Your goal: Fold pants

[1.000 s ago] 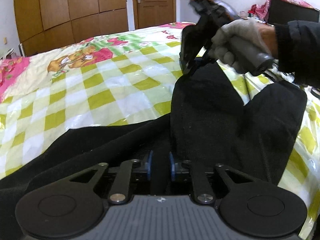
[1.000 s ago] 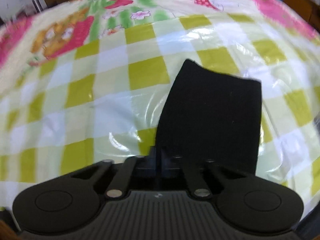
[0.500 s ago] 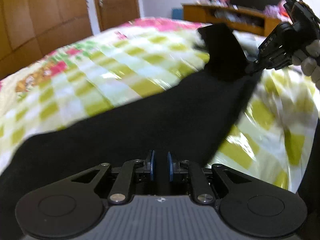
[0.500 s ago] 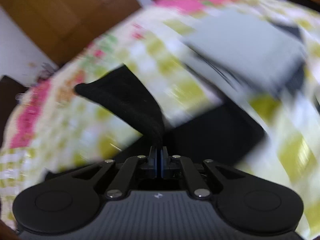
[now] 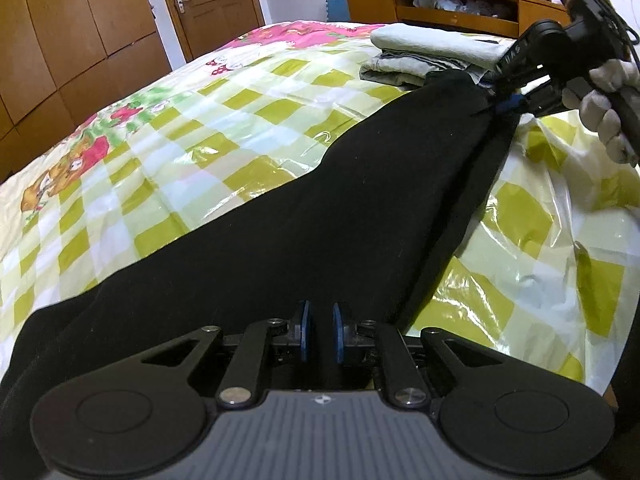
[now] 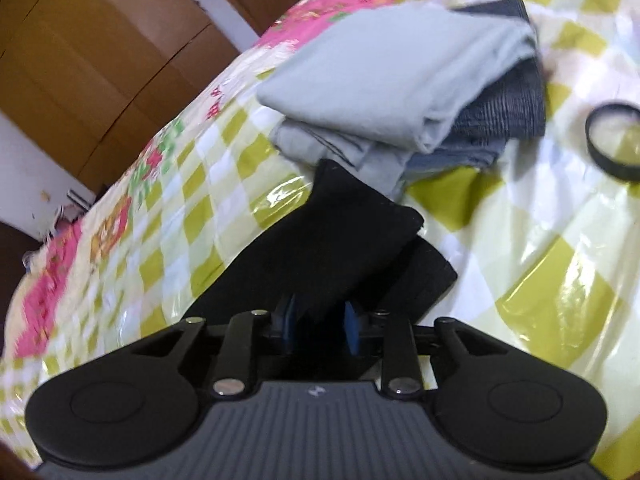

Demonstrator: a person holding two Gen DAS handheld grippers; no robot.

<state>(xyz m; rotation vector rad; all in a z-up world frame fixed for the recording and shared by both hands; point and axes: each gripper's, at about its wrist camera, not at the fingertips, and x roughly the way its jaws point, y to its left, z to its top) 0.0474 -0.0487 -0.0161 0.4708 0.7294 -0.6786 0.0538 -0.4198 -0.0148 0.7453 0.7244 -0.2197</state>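
The left gripper clamps the near end of the black pants, cloth pinched between its blue pads. The pants stretch across the checked bedspread toward the right gripper, whose jaws have just been opening; the leg hems lie loose between its parted pads. Just beyond them sits a stack of folded grey clothes, a black ring to its right, wooden wardrobe doors behind
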